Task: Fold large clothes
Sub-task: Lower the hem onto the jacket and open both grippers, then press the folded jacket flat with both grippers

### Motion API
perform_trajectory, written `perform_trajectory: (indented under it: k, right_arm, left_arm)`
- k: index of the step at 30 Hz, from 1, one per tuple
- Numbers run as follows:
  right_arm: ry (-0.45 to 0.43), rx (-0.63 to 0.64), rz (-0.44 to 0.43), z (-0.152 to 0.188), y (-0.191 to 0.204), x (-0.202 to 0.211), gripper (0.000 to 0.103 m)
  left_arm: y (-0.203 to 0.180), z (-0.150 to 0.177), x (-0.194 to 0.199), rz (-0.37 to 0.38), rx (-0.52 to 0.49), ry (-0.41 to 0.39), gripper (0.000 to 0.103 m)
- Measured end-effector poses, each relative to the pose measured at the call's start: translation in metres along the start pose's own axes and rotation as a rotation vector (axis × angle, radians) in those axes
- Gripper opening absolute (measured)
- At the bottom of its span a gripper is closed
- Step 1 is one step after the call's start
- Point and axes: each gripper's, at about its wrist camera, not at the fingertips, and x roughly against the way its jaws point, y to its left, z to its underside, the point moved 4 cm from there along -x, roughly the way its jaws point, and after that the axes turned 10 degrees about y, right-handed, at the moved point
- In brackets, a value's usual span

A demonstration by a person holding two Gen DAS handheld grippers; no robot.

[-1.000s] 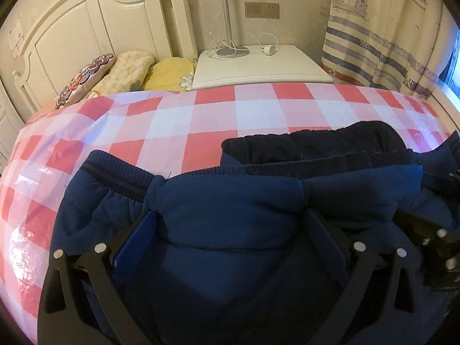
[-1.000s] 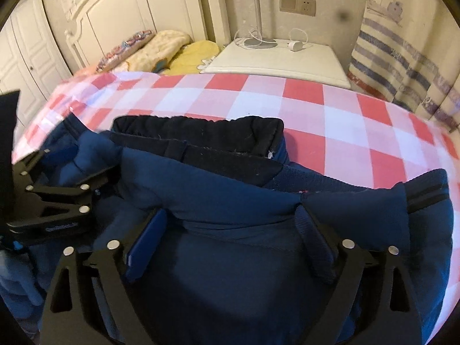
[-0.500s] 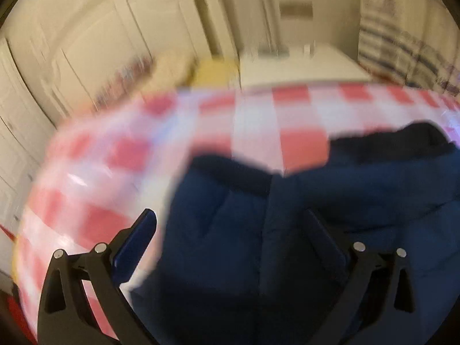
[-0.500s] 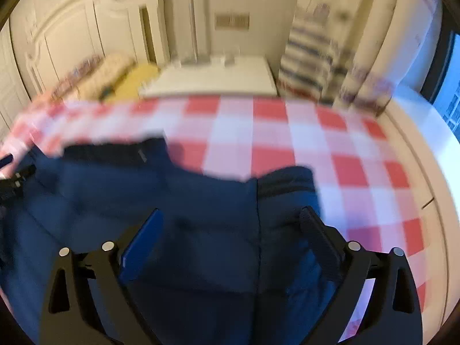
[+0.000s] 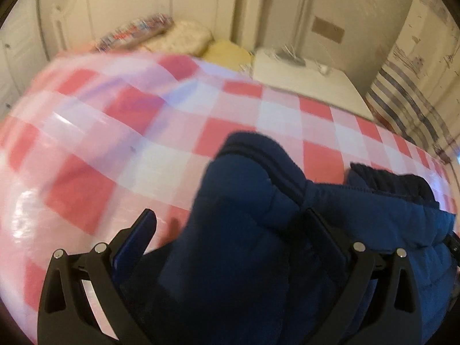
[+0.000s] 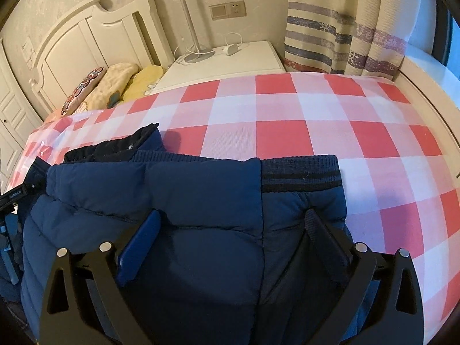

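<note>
With the jacket (image 6: 184, 201) folded on the bed (image 6: 287, 132), the right gripper (image 6: 233, 227) is opening above it, nothing pinched. The left gripper (image 5: 233, 227) is spread. A fresh grasp is needed next.

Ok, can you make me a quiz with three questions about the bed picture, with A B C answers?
1. Where does the blue jacket lie?
A. on the checked bed cover
B. on the white bedside table
C. on the floor

2. What colours are the bed cover's squares?
A. green and yellow
B. red, pink and white
C. black and grey

3. How do the right gripper's jaws stand?
A. shut tight on a pillow
B. wide apart over the jacket
C. clamped on the lamp

Answers: 1 A, the jacket rests on the cover. 2 B, the checks show those colours. 3 B, the jaws are opening, clear of the fabric.
</note>
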Motion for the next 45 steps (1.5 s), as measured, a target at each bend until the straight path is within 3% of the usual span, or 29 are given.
perform_trajectory:
  k: [4, 5, 7, 9, 12, 14, 15, 21, 28, 32, 35, 37, 40, 41, 45]
  right_arm:
    - [-0.009, 0.045, 0.142, 0.001, 0.012, 0.015, 0.099]
    - [-0.054, 0.058, 0.167, 0.003, 0.02, 0.029, 0.099]
    - [-0.121, 0.096, 0.1, 0.01, 0.039, 0.052, 0.099]
    - [-0.137, 0.186, 0.091, 0.021, 0.068, 0.065, 0.099]
    - [-0.078, 0.353, 0.117, 0.04, 0.109, 0.052, 0.099]
    - [-0.057, 0.422, 0.191, 0.049, 0.123, 0.035, 0.098]
    - [-0.057, 0.413, 0.179, 0.05, 0.123, 0.031, 0.099]
    - [0.025, 0.274, 0.005, 0.039, 0.095, 0.013, 0.099]
    - [0.012, 0.272, 0.013, 0.042, 0.101, 0.014, 0.099]
    - [-0.023, 0.274, 0.098, 0.047, 0.101, 0.031, 0.098]
    - [-0.083, 0.283, 0.047, 0.064, 0.109, 0.065, 0.099]
    - [-0.108, 0.344, 0.058, 0.079, 0.119, 0.077, 0.099]
    - [-0.054, 0.387, 0.092, 0.097, 0.125, 0.054, 0.098]
    - [-0.071, 0.375, 0.071, 0.099, 0.122, 0.05, 0.099]
    - [-0.093, 0.355, 0.036, 0.1, 0.116, 0.046, 0.099]
  left_arm:
    - [-0.009, 0.005, 0.037, -0.146, -0.046, -0.124, 0.101]
    - [-0.017, 0.011, 0.052, -0.145, -0.074, -0.159, 0.101]
    - [-0.034, 0.023, 0.074, -0.086, -0.134, -0.191, 0.101]
    - [-0.06, 0.037, 0.085, -0.097, -0.231, -0.2, 0.101]
    - [-0.098, 0.059, 0.076, -0.122, -0.378, -0.178, 0.101]
    - [-0.119, 0.075, 0.051, -0.198, -0.467, -0.139, 0.101]
    - [-0.123, 0.078, 0.043, -0.218, -0.477, -0.135, 0.101]
    - [-0.108, 0.074, 0.032, -0.11, -0.39, -0.089, 0.101]
    - [-0.107, 0.074, 0.03, -0.138, -0.394, -0.113, 0.101]
    - [-0.098, 0.074, 0.039, -0.14, -0.357, -0.082, 0.101]
    - [-0.086, 0.085, 0.069, -0.078, -0.29, -0.128, 0.101]
    - [-0.083, 0.098, 0.085, -0.051, -0.296, -0.157, 0.101]
    - [-0.089, 0.115, 0.078, -0.1, -0.353, -0.156, 0.101]
    - [-0.09, 0.119, 0.068, -0.108, -0.36, -0.133, 0.101]
    - [-0.082, 0.114, 0.059, -0.044, -0.31, -0.085, 0.101]
